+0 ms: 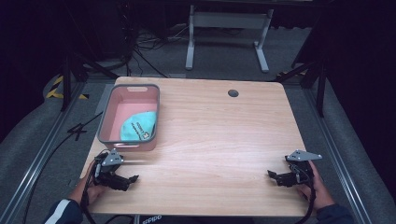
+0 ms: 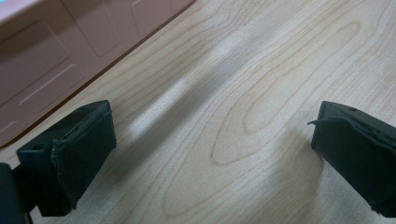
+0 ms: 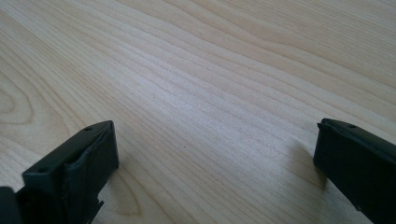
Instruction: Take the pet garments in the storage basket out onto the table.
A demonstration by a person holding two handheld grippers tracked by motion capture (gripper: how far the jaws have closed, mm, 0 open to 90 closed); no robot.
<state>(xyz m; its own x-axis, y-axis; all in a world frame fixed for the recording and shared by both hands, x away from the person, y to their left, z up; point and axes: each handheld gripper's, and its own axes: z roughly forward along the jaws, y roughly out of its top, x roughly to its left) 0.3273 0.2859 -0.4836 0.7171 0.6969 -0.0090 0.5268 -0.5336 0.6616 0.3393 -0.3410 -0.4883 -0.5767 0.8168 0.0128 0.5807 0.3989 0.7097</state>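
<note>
Pink bin (image 1: 108,122) holds a teal cloth (image 1: 138,127); left gripper (image 1: 127,179) and right gripper (image 1: 275,176) gape wide, empty.

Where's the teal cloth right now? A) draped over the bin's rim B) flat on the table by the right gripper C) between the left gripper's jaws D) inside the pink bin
D: in the high view the teal cloth lies on the floor of the pink bin, toward its near end, while the left gripper and right gripper sit on the table with jaws open and nothing between them.
</note>
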